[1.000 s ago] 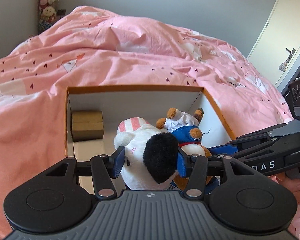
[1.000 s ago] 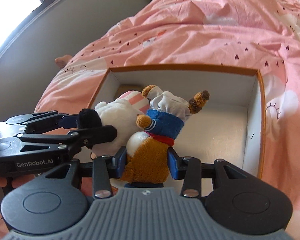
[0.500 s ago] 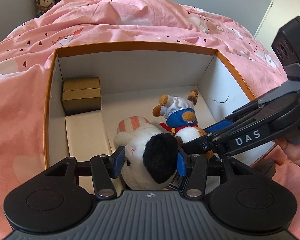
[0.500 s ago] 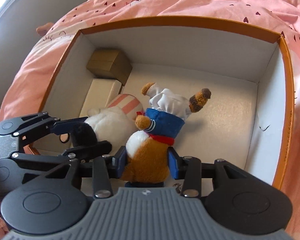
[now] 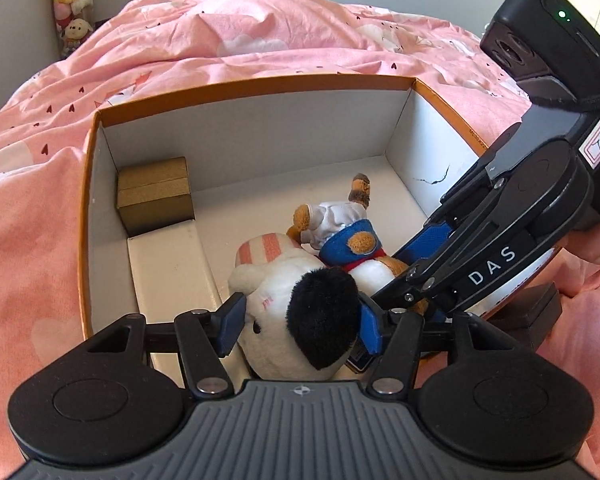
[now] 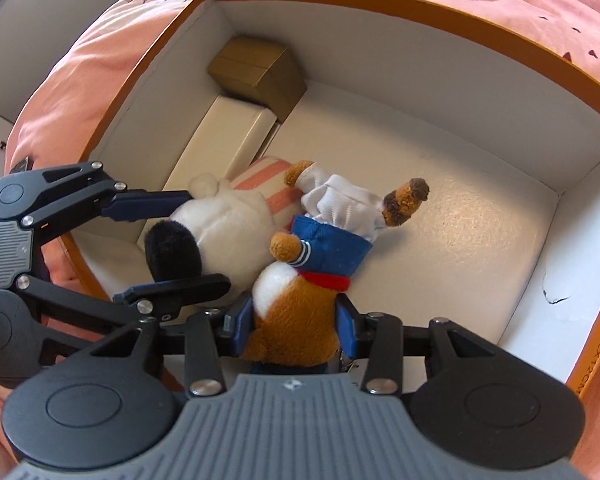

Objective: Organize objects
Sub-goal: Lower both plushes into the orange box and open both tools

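Plush toys' lower halves (image 5: 300, 320) (image 6: 292, 320) hidden behind each clamping tool (image 5: 300, 320) (image 6: 294, 326), inside box (image 5: 260, 92).

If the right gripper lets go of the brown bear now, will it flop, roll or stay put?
Probably it slumps softly: the brown bear bulges between the right gripper fingers, so it looks squashy and light. Rolling seems unlikely; it leans against the white plush dog inside the orange-rimmed box.

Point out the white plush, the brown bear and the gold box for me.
White plush (image 5: 288, 280), left wrist view, on its white body.
Brown bear (image 6: 296, 336), right wrist view, on its brown back.
Gold box (image 5: 154, 196), left wrist view, on its front face.
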The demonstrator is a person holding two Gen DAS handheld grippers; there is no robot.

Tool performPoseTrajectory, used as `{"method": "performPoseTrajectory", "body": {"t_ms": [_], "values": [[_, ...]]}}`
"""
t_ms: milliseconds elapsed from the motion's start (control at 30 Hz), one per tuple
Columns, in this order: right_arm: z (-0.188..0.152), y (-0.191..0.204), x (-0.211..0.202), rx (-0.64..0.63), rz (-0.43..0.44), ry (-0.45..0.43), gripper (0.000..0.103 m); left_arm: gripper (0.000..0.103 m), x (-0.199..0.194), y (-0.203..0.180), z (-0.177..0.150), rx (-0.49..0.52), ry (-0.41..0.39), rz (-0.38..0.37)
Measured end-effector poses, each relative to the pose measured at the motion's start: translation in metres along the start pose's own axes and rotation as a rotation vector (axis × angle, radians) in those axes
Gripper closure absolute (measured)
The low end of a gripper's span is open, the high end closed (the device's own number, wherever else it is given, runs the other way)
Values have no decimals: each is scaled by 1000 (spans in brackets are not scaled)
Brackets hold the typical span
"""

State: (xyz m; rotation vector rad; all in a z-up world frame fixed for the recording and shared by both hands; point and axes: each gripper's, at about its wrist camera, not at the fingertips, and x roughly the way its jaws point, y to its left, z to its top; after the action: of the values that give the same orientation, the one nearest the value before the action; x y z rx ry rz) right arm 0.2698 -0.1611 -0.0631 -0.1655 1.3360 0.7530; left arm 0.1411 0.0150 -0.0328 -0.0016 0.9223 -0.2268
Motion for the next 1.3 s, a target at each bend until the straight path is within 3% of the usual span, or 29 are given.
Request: {"method": "performPoseTrajectory", "body": {"t_ms": [167, 267, 400, 633, 733, 967, 1133, 1300], "values": [[2, -2, 8, 34, 16, 0, 57, 34, -10, -4, -1, -3, -62, 37], [-1, 1, 8, 40, 7, -16, 56, 58, -12, -7, -1, 18, -73, 24], [-6, 6, 5, 36, -15, -43, 52, 61, -10, -9, -1, 28, -74, 27], [-11, 4, -9, 73, -16, -89, 51, 62, -8, -10, -3, 32, -51, 29], [-14, 3, -13, 97, -16, -100, 62, 62, -7, -11, -4, 33, -48, 29], [-19, 6, -6, 118, -20, -114, 65, 62, -2, -13, -5, 44, -37, 34], [-20, 11, -12, 111, -50, -132, 60, 57, -7, -14, -6, 43, -63, 41], [-25, 12, -21, 128, -68, -165, 52, 44, -17, -11, -8, 0, -90, 35]]}}
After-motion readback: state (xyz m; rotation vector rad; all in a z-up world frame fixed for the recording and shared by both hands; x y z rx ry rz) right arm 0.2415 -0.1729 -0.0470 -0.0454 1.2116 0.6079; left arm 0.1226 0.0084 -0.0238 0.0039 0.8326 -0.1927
